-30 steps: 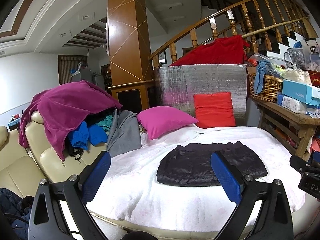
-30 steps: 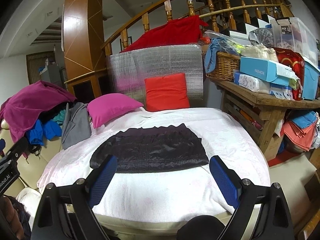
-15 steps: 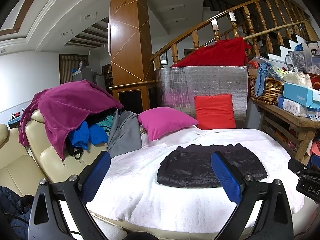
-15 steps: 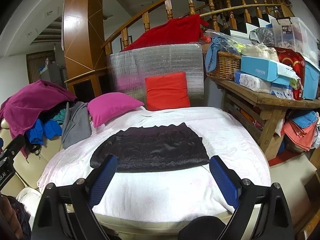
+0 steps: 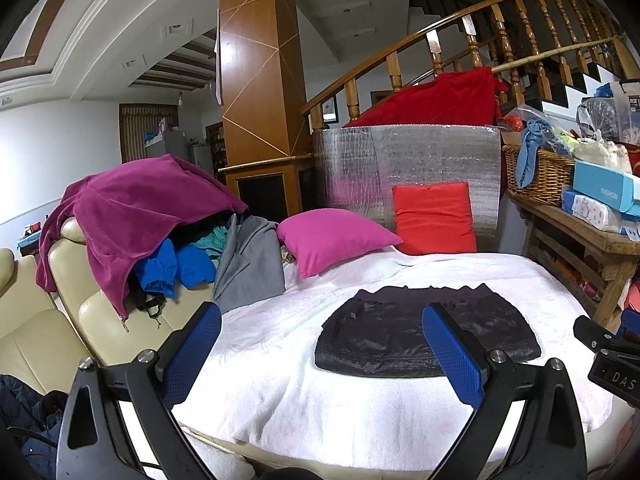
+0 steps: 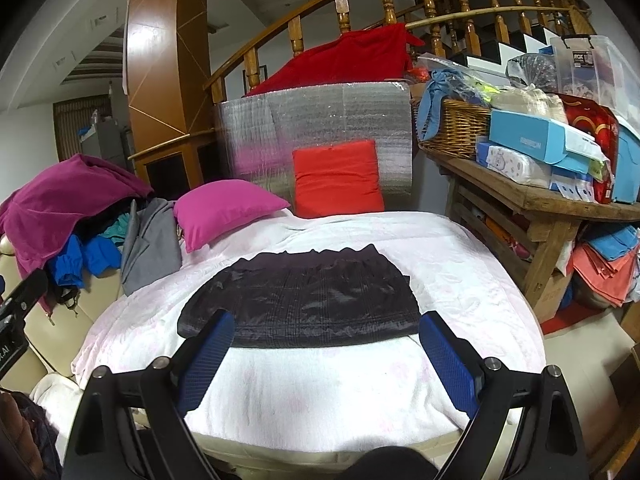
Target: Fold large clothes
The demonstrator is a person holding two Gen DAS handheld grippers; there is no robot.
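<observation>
A dark quilted garment (image 5: 424,336) lies folded flat in a neat block on the white blanket (image 5: 320,400) of the bed; it also shows in the right wrist view (image 6: 304,300). My left gripper (image 5: 320,356) is open and empty, held back from the bed's near edge. My right gripper (image 6: 326,364) is open and empty, also held back in front of the garment, touching nothing. A pile of unfolded clothes (image 5: 132,216), with a magenta garment on top, lies on the cream sofa at the left (image 6: 64,208).
A pink pillow (image 5: 336,236) and a red pillow (image 5: 434,218) lie at the bed's far side against a silver foil panel (image 5: 404,160). A wooden table (image 6: 532,200) with a basket and boxes stands at the right. A wooden pillar and a stair rail stand behind.
Both grippers have drawn back a little from the bed, so the folded garment looks slightly smaller and farther. Both stay open; the garment has not moved.
</observation>
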